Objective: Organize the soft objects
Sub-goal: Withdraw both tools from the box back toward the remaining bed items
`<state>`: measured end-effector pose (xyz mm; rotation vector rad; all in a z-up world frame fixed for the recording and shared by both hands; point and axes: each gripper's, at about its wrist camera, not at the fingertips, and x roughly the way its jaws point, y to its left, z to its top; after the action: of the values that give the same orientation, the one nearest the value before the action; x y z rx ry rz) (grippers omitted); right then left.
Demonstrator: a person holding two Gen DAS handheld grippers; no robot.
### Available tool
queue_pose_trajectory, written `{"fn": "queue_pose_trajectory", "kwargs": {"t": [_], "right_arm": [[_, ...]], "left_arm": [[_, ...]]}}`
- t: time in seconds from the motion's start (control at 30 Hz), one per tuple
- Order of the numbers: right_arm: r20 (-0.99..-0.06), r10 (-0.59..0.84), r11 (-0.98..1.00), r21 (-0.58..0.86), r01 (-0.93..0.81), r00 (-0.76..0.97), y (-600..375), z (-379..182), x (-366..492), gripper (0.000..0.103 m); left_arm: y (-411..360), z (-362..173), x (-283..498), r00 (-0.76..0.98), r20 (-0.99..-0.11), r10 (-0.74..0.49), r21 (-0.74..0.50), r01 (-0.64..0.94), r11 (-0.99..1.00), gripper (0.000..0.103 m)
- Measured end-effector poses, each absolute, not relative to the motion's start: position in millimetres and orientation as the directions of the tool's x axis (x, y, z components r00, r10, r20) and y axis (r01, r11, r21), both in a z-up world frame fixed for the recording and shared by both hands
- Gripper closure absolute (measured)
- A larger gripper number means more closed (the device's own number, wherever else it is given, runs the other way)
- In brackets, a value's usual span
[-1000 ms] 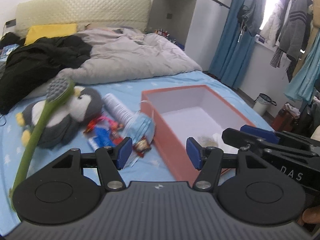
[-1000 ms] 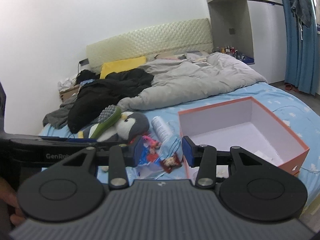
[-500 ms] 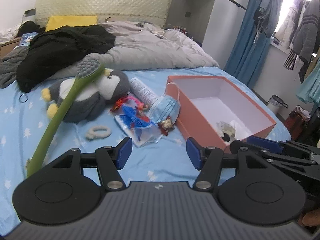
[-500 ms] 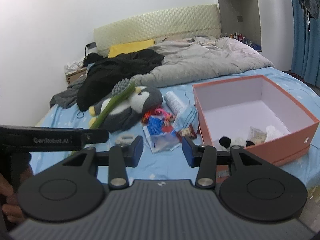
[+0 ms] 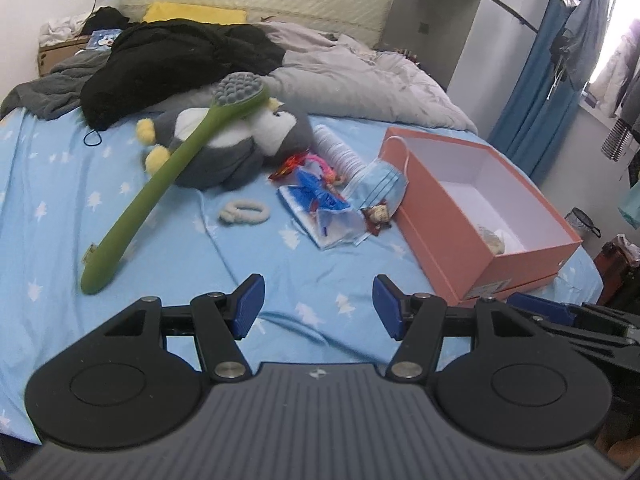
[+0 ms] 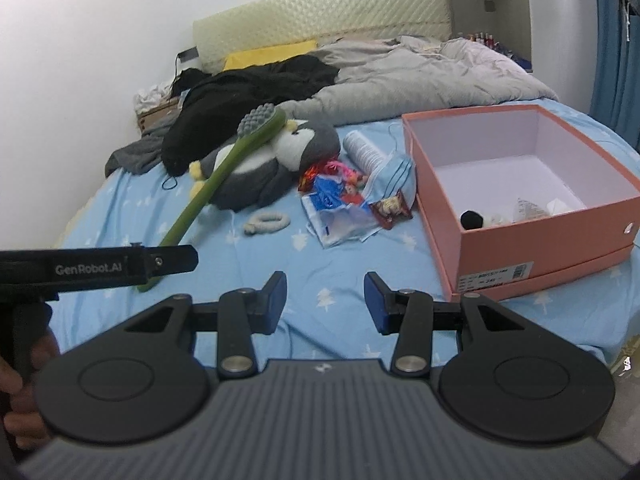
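inside box (image 6: pixel 520 236) – black pompom (image 6: pixel 472 219), right view only

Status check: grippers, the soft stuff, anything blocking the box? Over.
Left gripper and right gripper: jaws open, empty, above the sheet. Penguin plush, white scrunchie, face mask lie outside the pink box. Green brush leans across the penguin.

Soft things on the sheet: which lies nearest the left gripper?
The cream scrunchie; it lies closer to the left gripper than the penguin plush or face mask.

Bare sheet (image 5: pixel 320 280) before clutter (image 5: pixel 332 196)
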<state>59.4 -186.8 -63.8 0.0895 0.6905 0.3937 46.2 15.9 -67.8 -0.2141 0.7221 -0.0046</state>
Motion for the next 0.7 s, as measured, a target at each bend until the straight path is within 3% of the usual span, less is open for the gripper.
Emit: {"fn": "queue_pose_trajectory", "kwargs": {"t": [0.7], "right_arm": [[-0.675, 0.369, 0.921, 0.172, -0.351, 0.639, -149.7, -106.2, 135.0, 0.057]], "left_arm": [[61.9, -143.9, 128.1, 0.685, -0.726, -0.061, -0.235, -0.164, 0.958, 0.037]]}}
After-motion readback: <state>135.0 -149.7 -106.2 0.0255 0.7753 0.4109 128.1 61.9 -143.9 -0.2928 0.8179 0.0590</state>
